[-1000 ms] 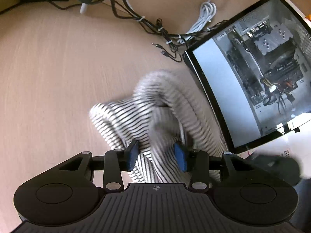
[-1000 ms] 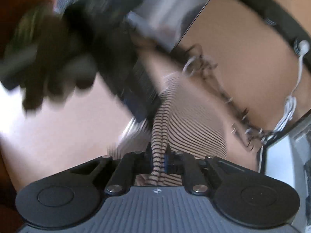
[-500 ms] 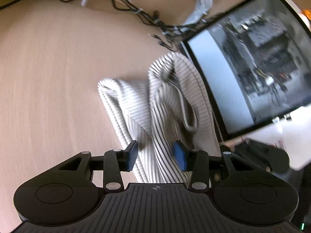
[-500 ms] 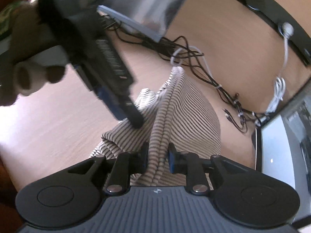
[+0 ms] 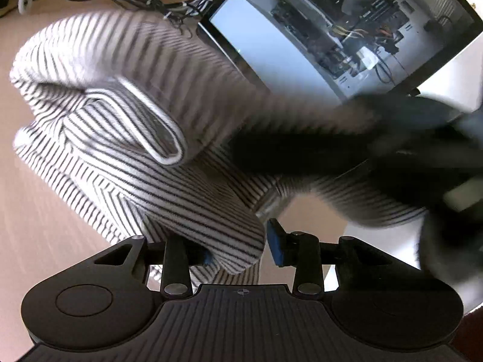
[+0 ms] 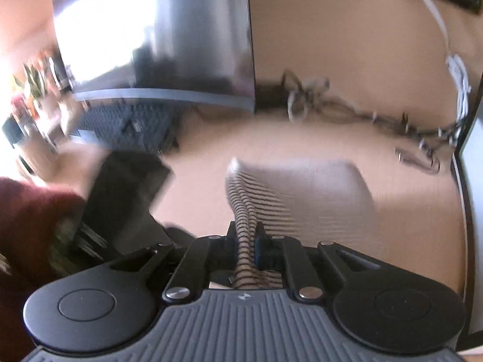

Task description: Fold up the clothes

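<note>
We are partway through folding the stripy top [image 5: 126,163]: our right tongs [image 6: 246,246] pinch its edge tight, our left tongs [image 5: 238,249] have just been closing around a thick fold, and next we should lay it flat on the worktop [image 6: 347,138].

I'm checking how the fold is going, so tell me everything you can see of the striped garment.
The striped garment is soft knit-looking cloth, white with thin dark stripes and a plain white edge band. It is bunched and doubled over itself above the wooden desk, beside a glass-sided computer case. The right gripper pinches a narrow gathered strip of it, which stretches away from the jaws. A thick fold lies between the fingers of the left gripper, whose jaws have just been closing; a gap remains at the right pad. Motion blurs much of it.
</note>
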